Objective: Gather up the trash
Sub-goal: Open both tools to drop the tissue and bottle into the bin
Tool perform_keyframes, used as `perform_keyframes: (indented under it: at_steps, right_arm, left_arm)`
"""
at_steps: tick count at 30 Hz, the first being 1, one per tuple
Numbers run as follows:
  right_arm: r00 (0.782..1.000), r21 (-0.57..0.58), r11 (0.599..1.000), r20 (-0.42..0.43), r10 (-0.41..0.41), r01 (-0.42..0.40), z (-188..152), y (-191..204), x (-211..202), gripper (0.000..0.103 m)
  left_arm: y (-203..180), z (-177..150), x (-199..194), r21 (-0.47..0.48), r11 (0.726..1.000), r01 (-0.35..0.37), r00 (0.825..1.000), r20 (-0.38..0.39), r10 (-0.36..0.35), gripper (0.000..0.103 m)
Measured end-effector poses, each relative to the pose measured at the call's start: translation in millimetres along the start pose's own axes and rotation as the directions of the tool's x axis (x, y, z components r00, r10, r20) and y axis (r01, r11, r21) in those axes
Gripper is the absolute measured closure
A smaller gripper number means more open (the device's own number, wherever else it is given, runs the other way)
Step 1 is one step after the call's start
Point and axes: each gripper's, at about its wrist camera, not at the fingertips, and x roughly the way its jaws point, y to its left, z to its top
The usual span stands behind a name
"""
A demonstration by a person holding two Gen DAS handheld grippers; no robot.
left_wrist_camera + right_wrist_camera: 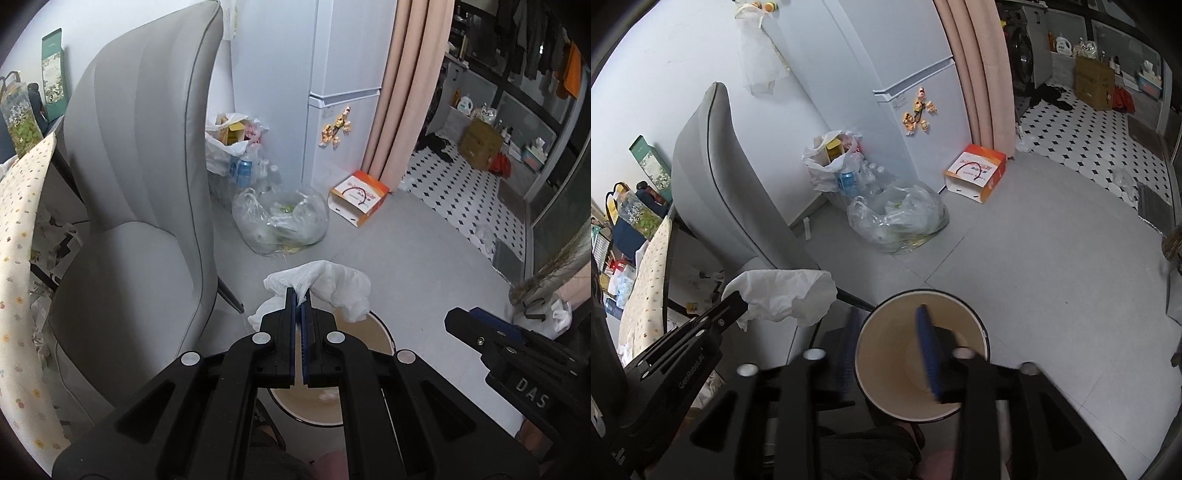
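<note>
- Black left claw fills the bottom of the left wrist view, its blue-lined jaws clamped tight on a fold of a crumpled white plastic bag.
- Left of it stands a grey padded chair, with a flower-print cloth hanging at the far left edge.
- Under the bag sits a round cream-coloured bin on the grey floor; the bag hangs over its left rim.
- Right claw hovers over the bin's mouth, jaws apart with nothing between them; its fingers are blurred.
- Further back, a clear bag of rubbish lies on the floor near a white fridge, with a fuller white bag of bottles and boxes behind it.
- Right of the fridge, an orange and white carton lies by a pink curtain.
- Far right, black-and-white tiles lead to a cluttered back area.
</note>
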Motion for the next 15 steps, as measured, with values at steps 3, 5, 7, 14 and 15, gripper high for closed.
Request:
perform_keyframes:
  at_steps: [3,5,7,14,15]
  right_arm:
    - [1.0,0.01,1.0,0.015,-0.024,0.024,0.4,-5.0,-8.5,0.055]
    - [0.999,0.01,0.999,0.02,-0.036,0.036,-1.2,-7.7,-15.2,0.051]
    - [0.999,0.008,0.999,0.03,-0.045,0.045,-2.1,-9.8,-23.0,0.045]
    - [0.992,0.02,0.996,0.087,-0.09,0.088,-0.2,-19.4,-50.3,0.031]
    - [0.991,0.024,0.995,0.091,-0.094,0.092,-0.6,-21.2,-52.7,0.03]
  left_arm:
    - [-7.0,-0.3,0.7,0.008,1.0,0.013,1.0,-0.006,-0.013,0.1]
    - [-12.0,-1.7,-0.2,0.017,1.0,0.024,1.0,-0.007,-0.023,0.1]
    - [-18.3,-2.5,-0.4,0.026,0.999,0.033,0.999,-0.009,-0.033,0.1]
    - [-38.4,-5.5,-3.7,0.065,0.995,0.076,0.997,-0.027,-0.074,0.1]
    - [-40.8,-5.7,-3.6,0.068,0.994,0.081,0.996,-0.031,-0.079,0.1]
